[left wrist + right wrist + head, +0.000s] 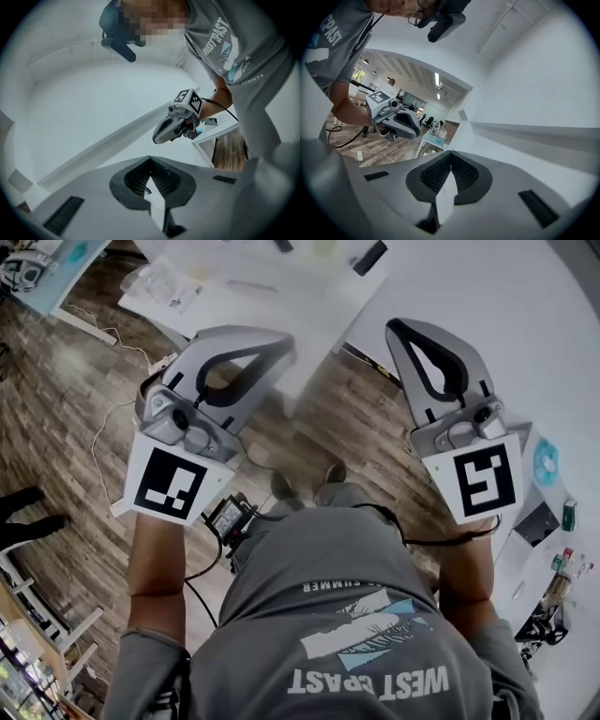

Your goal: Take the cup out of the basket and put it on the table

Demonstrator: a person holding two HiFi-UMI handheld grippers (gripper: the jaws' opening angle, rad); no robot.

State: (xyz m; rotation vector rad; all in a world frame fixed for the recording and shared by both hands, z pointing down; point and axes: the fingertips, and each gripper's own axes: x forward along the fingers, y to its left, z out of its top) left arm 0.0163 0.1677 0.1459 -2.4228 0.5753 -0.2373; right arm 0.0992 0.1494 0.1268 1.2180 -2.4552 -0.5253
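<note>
No cup and no basket shows in any view. A person holds both grippers out level at chest height over a wooden floor. In the head view my left gripper [284,346] and my right gripper [397,330] both point toward a white table [281,296]. The left gripper's own view has its jaws [150,159] meeting at the tips with nothing between them. My right gripper [451,153] is the same, shut and empty. Each gripper view also catches the other one: the right gripper [176,126] and the left gripper [401,123].
The white table ahead carries a few small items near its far edge. A second white surface with small objects [548,521] stands at the right. A white cable and power strip [112,442] lie on the wooden floor at the left. White walls fill both gripper views.
</note>
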